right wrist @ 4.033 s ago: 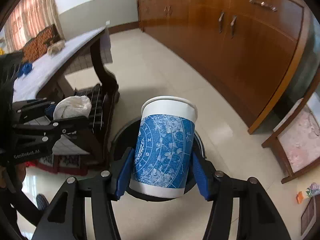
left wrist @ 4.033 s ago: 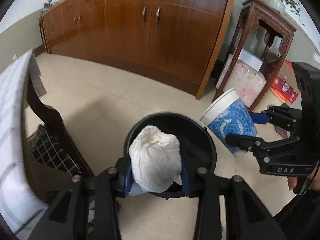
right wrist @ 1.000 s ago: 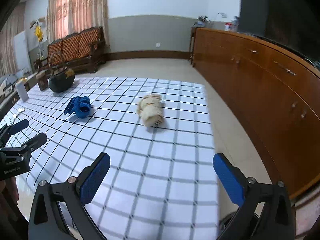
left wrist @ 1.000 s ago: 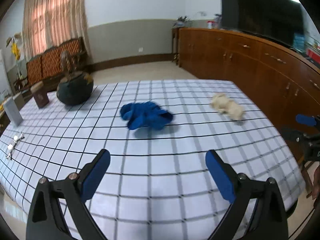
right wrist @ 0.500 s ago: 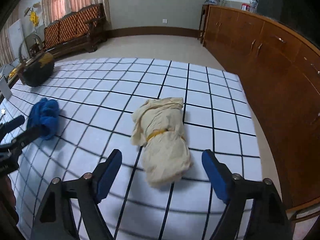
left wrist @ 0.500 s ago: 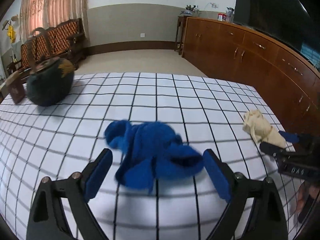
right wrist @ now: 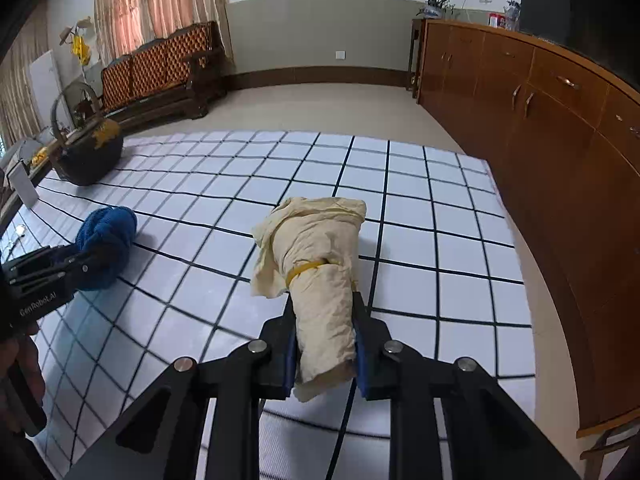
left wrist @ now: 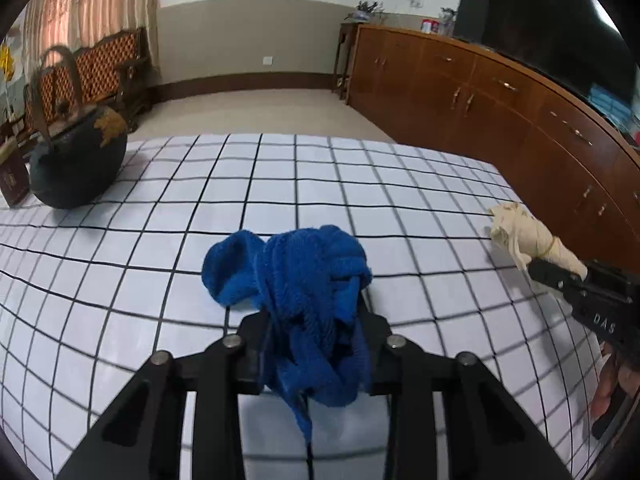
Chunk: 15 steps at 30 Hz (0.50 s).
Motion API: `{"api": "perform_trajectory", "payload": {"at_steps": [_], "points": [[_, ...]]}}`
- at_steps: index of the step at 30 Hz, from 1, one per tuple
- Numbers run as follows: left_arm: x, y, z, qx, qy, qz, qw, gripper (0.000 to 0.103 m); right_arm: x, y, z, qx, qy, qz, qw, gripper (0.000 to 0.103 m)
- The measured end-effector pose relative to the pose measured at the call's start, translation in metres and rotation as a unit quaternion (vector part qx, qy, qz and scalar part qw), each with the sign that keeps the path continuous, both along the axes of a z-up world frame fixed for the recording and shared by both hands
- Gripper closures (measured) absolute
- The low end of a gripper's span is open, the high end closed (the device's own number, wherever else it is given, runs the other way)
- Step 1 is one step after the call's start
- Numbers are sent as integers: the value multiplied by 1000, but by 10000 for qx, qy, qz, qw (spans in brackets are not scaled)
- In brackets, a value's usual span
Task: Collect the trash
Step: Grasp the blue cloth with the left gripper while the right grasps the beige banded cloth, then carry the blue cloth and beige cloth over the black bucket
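Observation:
A crumpled blue cloth (left wrist: 296, 280) lies on the white checked tablecloth (left wrist: 280, 184), and my left gripper (left wrist: 314, 328) is shut on its near part. The cloth also shows at the left of the right wrist view (right wrist: 106, 236). A cream cloth bundle (right wrist: 316, 264) tied with a yellow band lies near the table's right edge, and my right gripper (right wrist: 324, 344) is shut on its near end. The bundle also shows at the right of the left wrist view (left wrist: 528, 240), with the right gripper's black fingers (left wrist: 556, 276) on it.
A dark round teapot (left wrist: 76, 164) and a small brown box (left wrist: 12, 180) stand at the table's far left. A white card (right wrist: 22, 184) stands by the left edge. A long wooden cabinet (right wrist: 560, 128) runs along the right wall, a wooden sofa (right wrist: 160, 76) at the back.
Both grippers have moved in and closed: the left on the blue cloth, the right on the cream bundle. Half a second ago both stood open around them.

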State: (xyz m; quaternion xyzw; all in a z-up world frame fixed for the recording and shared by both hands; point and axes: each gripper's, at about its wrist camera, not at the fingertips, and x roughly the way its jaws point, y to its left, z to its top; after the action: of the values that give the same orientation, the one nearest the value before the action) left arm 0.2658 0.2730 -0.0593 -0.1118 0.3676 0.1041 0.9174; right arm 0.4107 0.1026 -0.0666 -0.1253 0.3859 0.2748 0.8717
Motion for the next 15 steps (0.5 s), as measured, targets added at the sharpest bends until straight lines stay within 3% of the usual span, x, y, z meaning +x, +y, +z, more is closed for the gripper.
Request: {"api": "perform_trajectory", "payload": {"at_steps": [7, 15], "points": [[-19, -51, 22, 403, -204, -399, 9982, 71, -34, -27, 20, 126, -189, -66, 9997, 79], [-54, -106, 43, 476, -451, -842, 9943, 71, -84, -77, 44, 200, -462, -268, 9984, 79]]}}
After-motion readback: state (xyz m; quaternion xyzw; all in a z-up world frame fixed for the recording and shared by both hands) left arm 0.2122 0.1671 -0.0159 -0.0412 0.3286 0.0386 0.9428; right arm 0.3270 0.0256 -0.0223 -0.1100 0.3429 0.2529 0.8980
